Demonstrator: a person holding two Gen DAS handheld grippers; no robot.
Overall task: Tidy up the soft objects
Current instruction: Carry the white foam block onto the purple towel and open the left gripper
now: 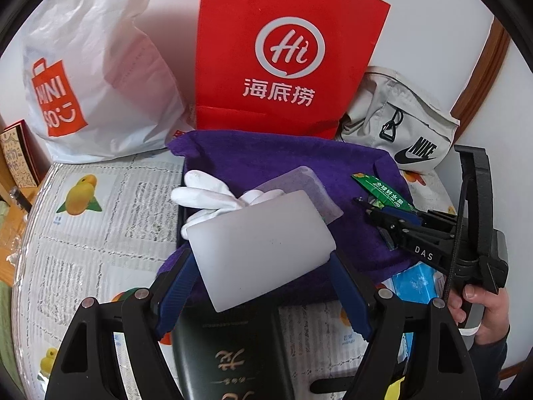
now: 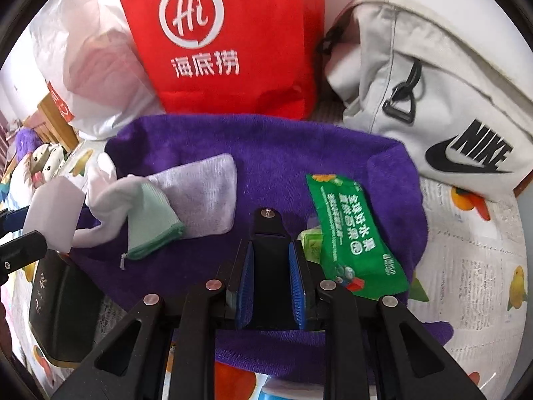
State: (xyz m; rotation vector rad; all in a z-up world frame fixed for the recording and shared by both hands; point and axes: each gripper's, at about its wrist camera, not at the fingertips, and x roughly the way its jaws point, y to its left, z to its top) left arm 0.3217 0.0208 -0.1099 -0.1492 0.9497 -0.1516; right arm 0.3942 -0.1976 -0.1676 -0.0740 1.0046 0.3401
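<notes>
Left gripper (image 1: pixel 263 266): we hold it wide, both blue pads pressed on the side edges of a frosted white block (image 1: pixel 260 250), which stands tilted over the near edge of the purple towel (image 1: pixel 299 160).
Right gripper (image 2: pixel 270 270): we have the jaws nearly closed with nothing between the pads; the tips hover low over the towel, just beside the green snack packet (image 2: pixel 353 233).
Soft things: on the towel we see a white glove (image 1: pixel 206 193), a lilac cloth (image 2: pixel 203 193) and a mint zip pouch (image 2: pixel 150 223), overlapping one another at the left side.
Surroundings: a red Haidilao bag (image 1: pixel 283 50), a white Miniso bag (image 1: pixel 86 76) and a grey Nike bag (image 2: pixel 433 100) stand close behind the towel; a dark box (image 1: pixel 226 350) lies below the block.
Risk, grip: we judge the hold shallow, on smooth edges, so the block could pivot or slip onto the glove.
Risk, crowding: we think our two grippers work close together here and could knock each other.
Risk, snagging: closed tips near the packet could drag it or bunch the towel.
</notes>
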